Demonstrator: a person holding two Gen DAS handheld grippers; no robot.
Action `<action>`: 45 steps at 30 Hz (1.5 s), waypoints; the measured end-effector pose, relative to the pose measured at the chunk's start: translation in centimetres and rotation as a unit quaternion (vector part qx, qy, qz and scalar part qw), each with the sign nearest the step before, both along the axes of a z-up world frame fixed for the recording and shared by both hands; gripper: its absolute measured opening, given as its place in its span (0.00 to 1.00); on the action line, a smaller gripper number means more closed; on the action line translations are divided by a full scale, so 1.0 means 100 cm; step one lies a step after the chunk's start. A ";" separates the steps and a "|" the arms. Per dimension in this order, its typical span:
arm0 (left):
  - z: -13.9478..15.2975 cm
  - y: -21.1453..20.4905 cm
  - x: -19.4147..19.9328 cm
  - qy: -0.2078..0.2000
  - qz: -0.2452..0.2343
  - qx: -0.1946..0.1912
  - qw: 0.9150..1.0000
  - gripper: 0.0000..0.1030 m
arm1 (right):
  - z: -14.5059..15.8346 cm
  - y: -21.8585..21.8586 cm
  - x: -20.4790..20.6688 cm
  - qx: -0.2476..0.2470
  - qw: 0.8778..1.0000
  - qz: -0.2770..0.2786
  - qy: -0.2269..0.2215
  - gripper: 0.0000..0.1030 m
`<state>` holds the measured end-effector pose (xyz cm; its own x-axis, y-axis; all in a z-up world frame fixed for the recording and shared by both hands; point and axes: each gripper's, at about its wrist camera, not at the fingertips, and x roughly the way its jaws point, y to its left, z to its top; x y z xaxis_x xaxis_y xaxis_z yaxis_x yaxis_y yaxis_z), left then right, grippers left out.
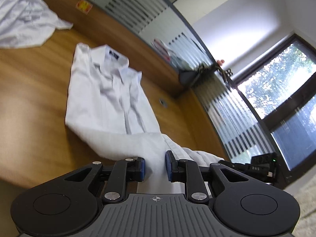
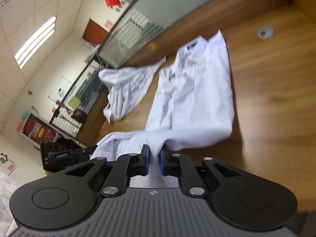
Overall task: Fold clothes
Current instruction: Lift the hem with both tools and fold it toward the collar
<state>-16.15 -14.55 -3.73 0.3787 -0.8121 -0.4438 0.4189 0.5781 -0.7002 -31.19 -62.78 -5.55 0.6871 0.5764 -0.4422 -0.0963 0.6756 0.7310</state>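
Both tools have a bite on the bottom end of the white shirt, and that end is up off the tabletop. The left tool has its blue pads closed onto a bunch of hem; the right tool pinches the cloth the same way just beside it, the fabric rising in a ridge between its pads. The two tools sit close together, each visible at the edge of the other's view.

The rest of the shirt lies flat, collar and dark label at the far end, sleeves seemingly already turned in to make a long narrow strip, though the blur leaves me unsure of that. A second white garment sits crumpled further off, well apart from the one being worked.

I take this as the lengthwise fold: the hem end is raised, ready to be carried over toward the collar. The next move calls for both tools travelling together, level with one another, so the edge stays straight. Then lay it down square near the collar before letting go. If one side lags, the fold will land skewed.
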 end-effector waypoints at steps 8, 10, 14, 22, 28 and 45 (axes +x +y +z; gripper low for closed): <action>0.006 -0.012 0.066 0.001 0.026 0.027 0.999 0.22 | 0.014 0.000 0.081 -0.058 0.998 -0.024 -0.022 0.12; 0.001 -0.016 0.091 0.013 0.020 0.035 0.999 0.22 | 0.013 -0.002 0.104 -0.068 0.997 -0.027 -0.018 0.12; -0.009 -0.029 0.143 0.050 -0.015 0.054 0.997 0.23 | 0.006 -0.006 0.156 -0.082 0.996 -0.027 -0.001 0.12; -0.065 -0.044 0.222 0.140 -0.054 0.072 0.986 0.25 | -0.047 -0.015 0.236 -0.103 0.991 -0.041 0.072 0.13; -0.104 -0.036 0.240 0.217 -0.026 0.033 0.975 0.29 | -0.088 -0.029 0.243 -0.051 0.989 -0.078 0.115 0.19; -0.096 -0.026 0.156 0.278 0.059 -0.032 0.958 0.70 | -0.087 -0.018 0.200 0.008 0.988 0.023 0.150 0.59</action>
<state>-0.51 -17.18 -13.37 0.1885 -0.8103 -0.5548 -0.0947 0.5474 -0.8315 -11.17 -64.60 -14.25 0.4997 0.6117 -0.6133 0.0969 0.6641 0.7413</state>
